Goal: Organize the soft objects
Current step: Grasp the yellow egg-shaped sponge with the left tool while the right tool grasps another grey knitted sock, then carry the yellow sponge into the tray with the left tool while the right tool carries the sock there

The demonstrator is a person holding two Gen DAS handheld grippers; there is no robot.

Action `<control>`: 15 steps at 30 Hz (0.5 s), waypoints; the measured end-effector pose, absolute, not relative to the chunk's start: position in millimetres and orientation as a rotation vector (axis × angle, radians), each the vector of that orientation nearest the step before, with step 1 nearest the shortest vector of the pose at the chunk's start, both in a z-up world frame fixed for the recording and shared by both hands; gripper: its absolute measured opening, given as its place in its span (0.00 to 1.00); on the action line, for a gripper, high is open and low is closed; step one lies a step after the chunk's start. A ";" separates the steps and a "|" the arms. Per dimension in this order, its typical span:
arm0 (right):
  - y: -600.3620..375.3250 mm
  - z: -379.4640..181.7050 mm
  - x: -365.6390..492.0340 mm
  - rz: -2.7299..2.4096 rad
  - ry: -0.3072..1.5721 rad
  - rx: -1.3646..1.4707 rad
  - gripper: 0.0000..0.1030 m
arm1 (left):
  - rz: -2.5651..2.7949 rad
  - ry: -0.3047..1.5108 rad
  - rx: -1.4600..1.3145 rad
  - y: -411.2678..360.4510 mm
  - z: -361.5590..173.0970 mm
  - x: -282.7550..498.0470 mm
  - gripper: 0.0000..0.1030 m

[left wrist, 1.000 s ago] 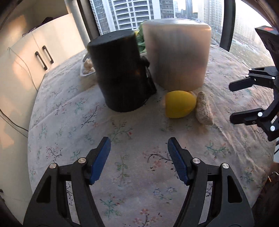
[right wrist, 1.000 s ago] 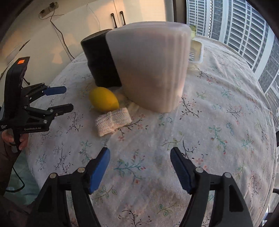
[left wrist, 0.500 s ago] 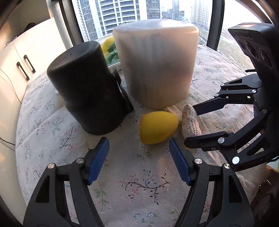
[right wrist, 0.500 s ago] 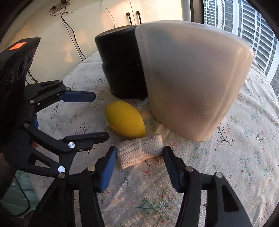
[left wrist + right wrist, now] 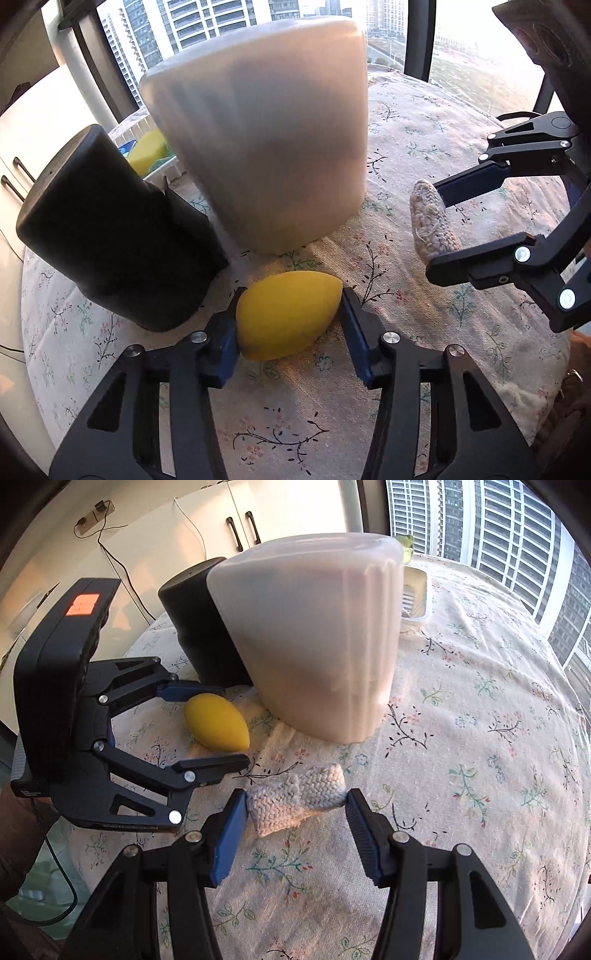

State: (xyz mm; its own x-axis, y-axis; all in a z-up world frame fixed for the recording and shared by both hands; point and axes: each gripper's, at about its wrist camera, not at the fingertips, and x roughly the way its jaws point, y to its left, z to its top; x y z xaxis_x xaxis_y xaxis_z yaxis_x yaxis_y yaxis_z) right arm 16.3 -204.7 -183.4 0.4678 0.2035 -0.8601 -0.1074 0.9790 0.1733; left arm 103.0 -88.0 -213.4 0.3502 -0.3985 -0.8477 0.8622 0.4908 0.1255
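A yellow lemon-shaped soft toy (image 5: pixel 288 314) lies on the floral tablecloth in front of a black cylinder. My left gripper (image 5: pixel 290 295) has it between its blue pads; the jaws are closing and both pads touch it. From the right wrist view, the same toy (image 5: pixel 216 723) sits inside the left gripper (image 5: pixel 232 727). A cream knitted cloth (image 5: pixel 295 801) lies lengthwise between the pads of my right gripper (image 5: pixel 295 795), which press on its two ends. The left wrist view shows that cloth (image 5: pixel 432 221) within the right gripper (image 5: pixel 434 227).
A tall translucent white container (image 5: pixel 266 147) and a black cylinder (image 5: pixel 110 236) stand close behind the toy. Behind them is a white tray (image 5: pixel 417 594) with yellow and green items (image 5: pixel 147 151). The round table's cloth (image 5: pixel 461 332) drops off at the right; cabinets stand at the left.
Both grippers moved forward to the objects. The left jaws narrowed around the yellow toy. The right jaws came in around the knitted cloth and now touch its ends.
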 end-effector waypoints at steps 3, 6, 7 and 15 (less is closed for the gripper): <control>-210.5 -182.2 14.1 0.182 1.066 0.103 0.56 | -0.886 0.818 0.638 -88.0 -207.0 92.4 0.43; -205.9 -182.3 11.7 0.175 1.065 0.103 0.56 | -0.874 0.831 0.620 -87.8 -203.6 88.2 0.43; -205.2 -182.3 12.8 0.173 1.064 0.104 0.56 | -0.863 0.835 0.613 -80.6 -202.1 92.7 0.43; -214.5 -175.9 11.7 0.135 1.057 0.101 0.56 | -0.738 0.881 0.485 -44.4 -194.4 105.2 0.43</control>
